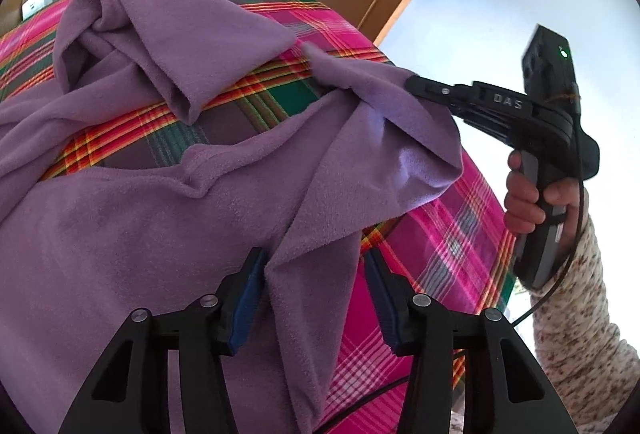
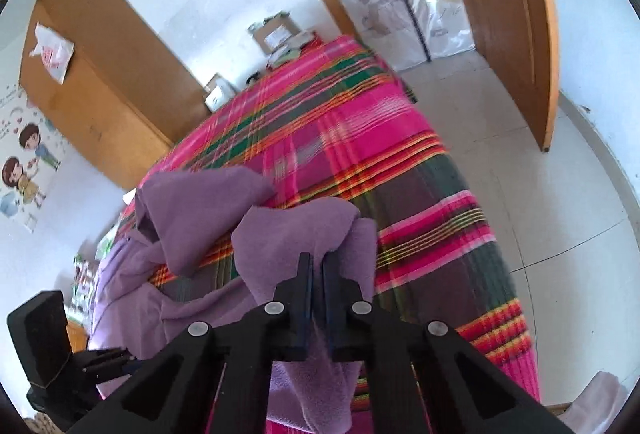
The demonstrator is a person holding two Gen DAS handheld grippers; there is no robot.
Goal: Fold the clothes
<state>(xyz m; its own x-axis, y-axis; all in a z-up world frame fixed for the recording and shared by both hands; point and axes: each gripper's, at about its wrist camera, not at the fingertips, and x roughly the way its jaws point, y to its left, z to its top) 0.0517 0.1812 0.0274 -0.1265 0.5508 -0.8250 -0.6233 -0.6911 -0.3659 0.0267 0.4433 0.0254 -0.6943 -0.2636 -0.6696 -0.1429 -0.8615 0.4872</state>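
A purple fleece garment (image 1: 120, 234) lies crumpled on a bed with a pink, green and orange plaid sheet (image 1: 320, 6). In the left wrist view my left gripper (image 1: 316, 294) stands open at the near edge, a hanging fold of the garment between its blue pads, which do not press it. To the right, my right gripper (image 1: 412, 84) is shut on a bunched corner of the garment, lifted off the sheet. The right wrist view shows that gripper (image 2: 316, 262) with its jaws together and purple cloth (image 2: 296, 234) pinched and draped over them. A sleeve (image 2: 192, 218) lies folded beyond.
A hand (image 1: 528, 202) in a speckled sleeve holds the right gripper's handle. A wooden door (image 2: 512, 14) stands open over tiled floor (image 2: 540, 214) right of the bed. A wooden cabinet (image 2: 100, 66) and cardboard boxes (image 2: 276, 30) stand past the far end.
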